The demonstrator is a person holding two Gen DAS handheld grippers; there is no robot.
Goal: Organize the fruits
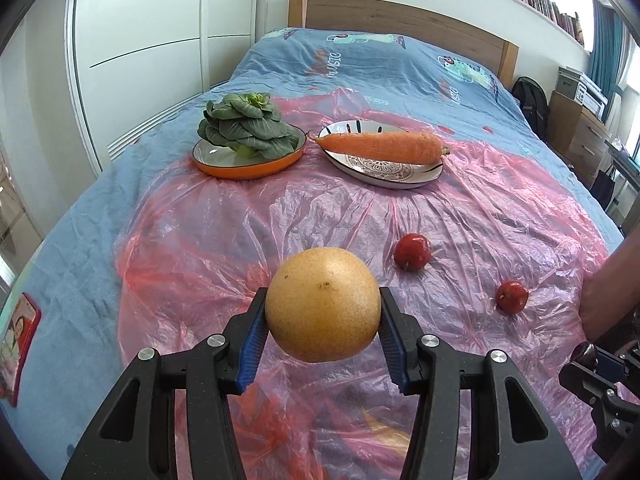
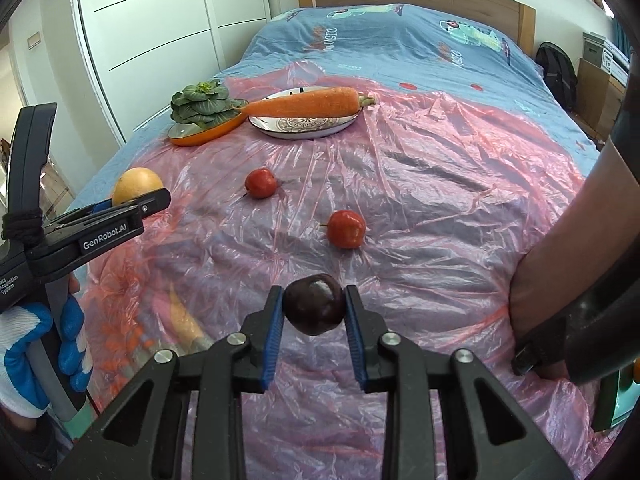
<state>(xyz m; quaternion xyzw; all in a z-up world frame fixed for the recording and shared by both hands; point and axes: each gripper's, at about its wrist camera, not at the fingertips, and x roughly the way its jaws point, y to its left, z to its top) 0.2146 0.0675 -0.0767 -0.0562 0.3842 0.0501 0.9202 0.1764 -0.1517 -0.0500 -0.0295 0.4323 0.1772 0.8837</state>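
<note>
Two grippers, each loaded, above pink plastic sheet on bed. Left gripper: jaws part-open, blue pads clamped on both sides of round yellow-brown fruit, fruit clear of sheet. Far left: leafy green on orange plate; just right of it, carrot across patterned plate. Mid-sheet: two small red fruits lying loose, apart. Right gripper: jaws narrow, pinching dark purple fruit, lifted off sheet.
</note>
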